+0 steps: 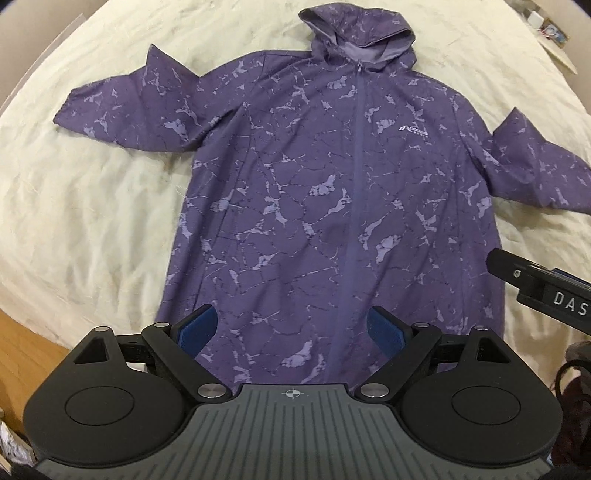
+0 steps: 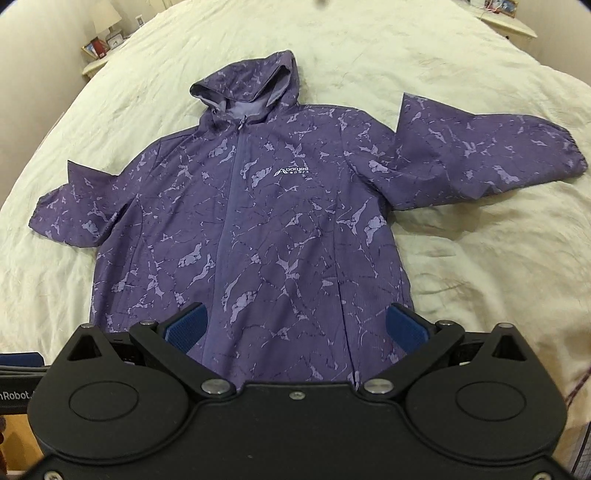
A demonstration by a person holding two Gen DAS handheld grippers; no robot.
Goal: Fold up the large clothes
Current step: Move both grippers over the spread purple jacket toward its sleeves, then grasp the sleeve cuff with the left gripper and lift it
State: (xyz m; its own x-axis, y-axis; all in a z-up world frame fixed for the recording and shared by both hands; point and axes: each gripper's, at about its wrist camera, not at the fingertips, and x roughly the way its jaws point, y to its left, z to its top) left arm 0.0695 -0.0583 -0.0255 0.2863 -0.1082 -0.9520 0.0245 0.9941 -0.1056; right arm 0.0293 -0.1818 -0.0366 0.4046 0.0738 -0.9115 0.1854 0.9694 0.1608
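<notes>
A purple hooded zip jacket with a pale marbled print lies flat, front up, on a cream bedspread, hood at the far end and both sleeves spread out. It also shows in the right wrist view. My left gripper is open and empty, hovering over the jacket's hem. My right gripper is open and empty, above the hem on the jacket's right side. Part of the right gripper's body shows at the right edge of the left wrist view.
The bedspread surrounds the jacket. A bedside table with a lamp and picture frames stands at the far left, another table at the far right. Wooden floor shows past the bed's near left edge.
</notes>
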